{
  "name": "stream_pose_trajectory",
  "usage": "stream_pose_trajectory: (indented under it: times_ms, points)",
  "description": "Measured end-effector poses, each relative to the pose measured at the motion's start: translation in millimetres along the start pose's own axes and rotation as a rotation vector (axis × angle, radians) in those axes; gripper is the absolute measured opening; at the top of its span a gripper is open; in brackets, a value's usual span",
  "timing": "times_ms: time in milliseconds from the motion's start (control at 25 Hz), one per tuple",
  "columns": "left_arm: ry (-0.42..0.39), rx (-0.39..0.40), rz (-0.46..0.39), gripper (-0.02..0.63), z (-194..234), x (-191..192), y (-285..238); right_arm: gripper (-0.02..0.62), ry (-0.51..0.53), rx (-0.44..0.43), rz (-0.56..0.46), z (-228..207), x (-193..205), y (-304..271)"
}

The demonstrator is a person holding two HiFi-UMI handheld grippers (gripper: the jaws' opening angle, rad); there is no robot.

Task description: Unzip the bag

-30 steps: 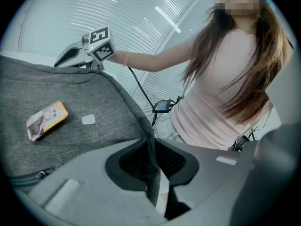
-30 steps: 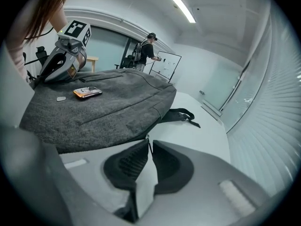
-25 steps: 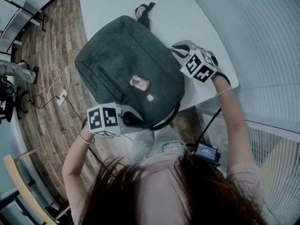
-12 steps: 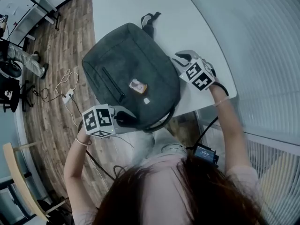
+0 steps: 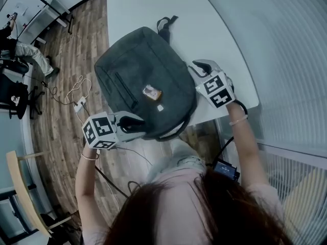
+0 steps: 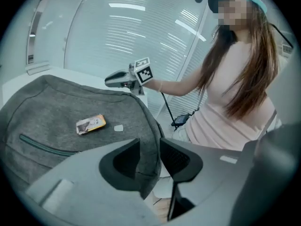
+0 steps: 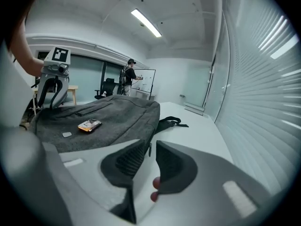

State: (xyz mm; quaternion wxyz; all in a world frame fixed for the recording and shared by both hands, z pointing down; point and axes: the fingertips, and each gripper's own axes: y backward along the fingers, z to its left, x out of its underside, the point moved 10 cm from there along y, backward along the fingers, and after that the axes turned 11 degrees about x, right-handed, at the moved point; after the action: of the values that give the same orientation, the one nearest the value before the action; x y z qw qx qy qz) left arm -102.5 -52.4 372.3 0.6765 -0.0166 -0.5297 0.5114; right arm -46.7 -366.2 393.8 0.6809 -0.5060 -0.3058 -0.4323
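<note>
Grey bag [image 5: 143,80] lies flat on the white table [image 5: 204,29], with its near end past the table's edge. Left gripper [image 6: 150,145] — jaws have just been opening, now wide, with the bag's corner between the 2 pads, unclamped. Right gripper [image 7: 151,147] — jaws slightly apart at the bag's far side, holding nothing.

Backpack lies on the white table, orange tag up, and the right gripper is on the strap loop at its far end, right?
Not quite. The right gripper is at the side edge of the backpack, well short of the strap loop, which lies free on the white table. The head view shows it.
</note>
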Motion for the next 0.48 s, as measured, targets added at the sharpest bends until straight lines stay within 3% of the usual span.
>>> stream_pose_trajectory:
  times_ms: [320,480]
  points:
    - [-0.030,-0.147,-0.147,0.104,-29.3,-3.3,12.7,0.081,-0.042,0.009,-0.035,22.0,-19.3,32.0]
    - [-0.044,-0.214,-0.215,0.063,-42.0,-1.0,16.5,0.032,-0.029,0.046,-0.061,32.8,-24.7,49.6]
